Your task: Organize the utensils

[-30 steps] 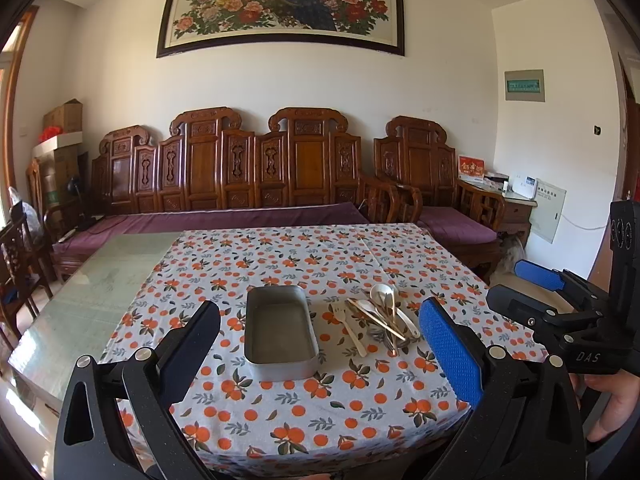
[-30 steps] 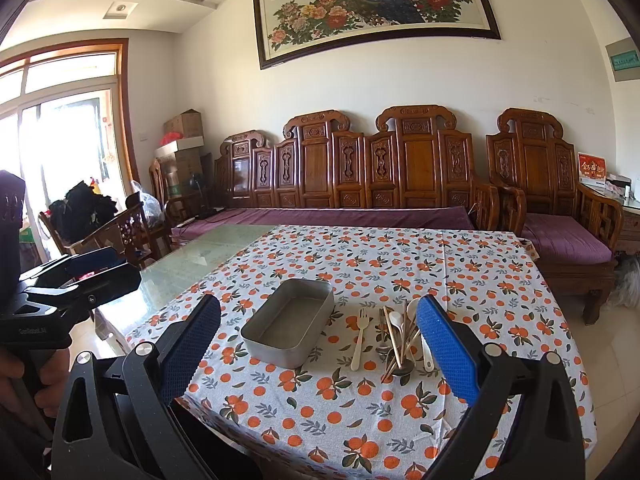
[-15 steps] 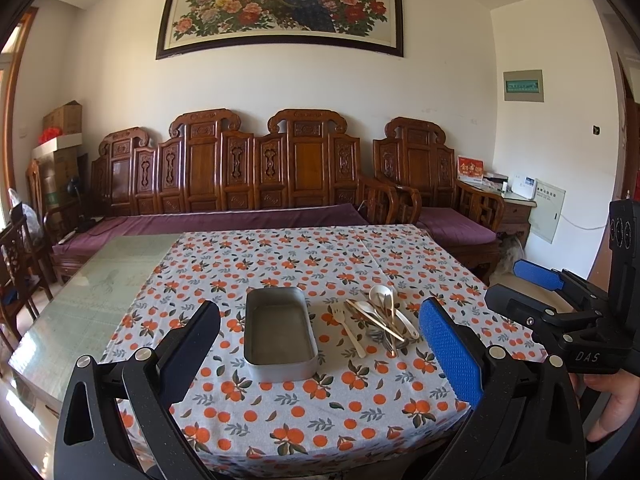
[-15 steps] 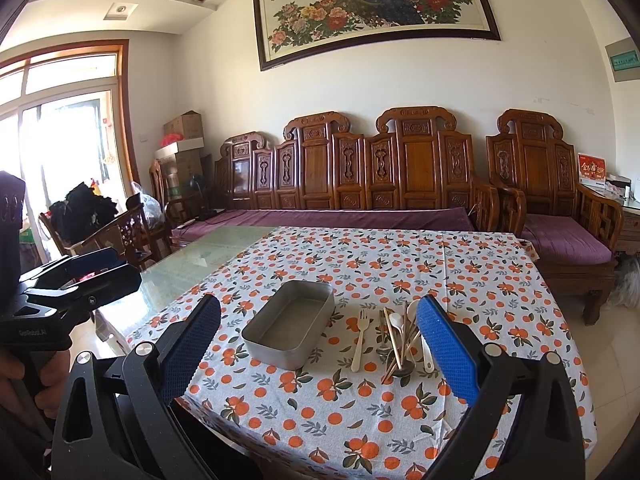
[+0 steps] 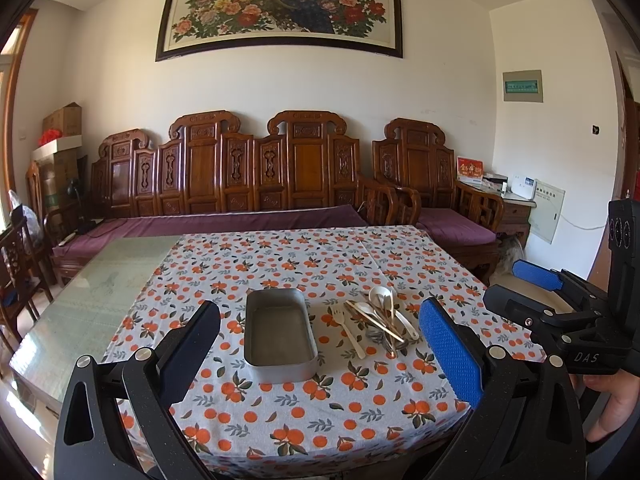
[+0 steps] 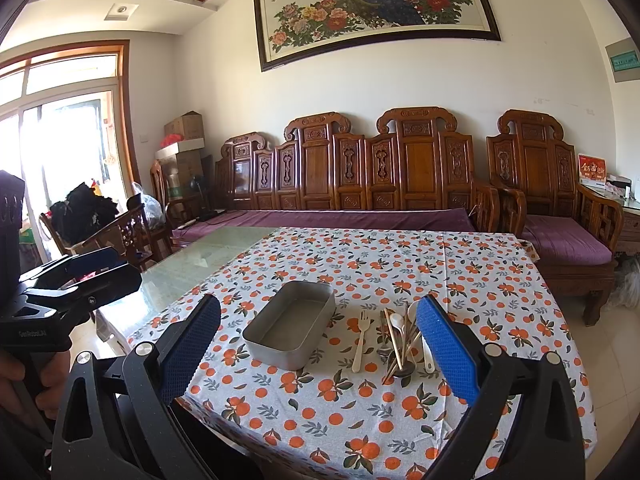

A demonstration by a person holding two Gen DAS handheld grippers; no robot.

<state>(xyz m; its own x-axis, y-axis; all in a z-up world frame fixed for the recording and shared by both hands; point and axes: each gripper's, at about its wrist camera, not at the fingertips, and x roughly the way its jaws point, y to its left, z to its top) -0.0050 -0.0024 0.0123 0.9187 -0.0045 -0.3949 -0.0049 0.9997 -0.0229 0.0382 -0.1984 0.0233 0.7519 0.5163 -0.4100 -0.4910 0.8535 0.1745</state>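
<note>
Over the last second nothing shifted: you held the left gripper [image 5: 320,328] and right gripper [image 6: 318,326] apart, short of the table, utensils [image 5: 378,320] still piled right of the empty tin [image 5: 279,330].

bright daylight from blown-out window [image 6: 60,160], sharp, fisheye-bent edges
</note>
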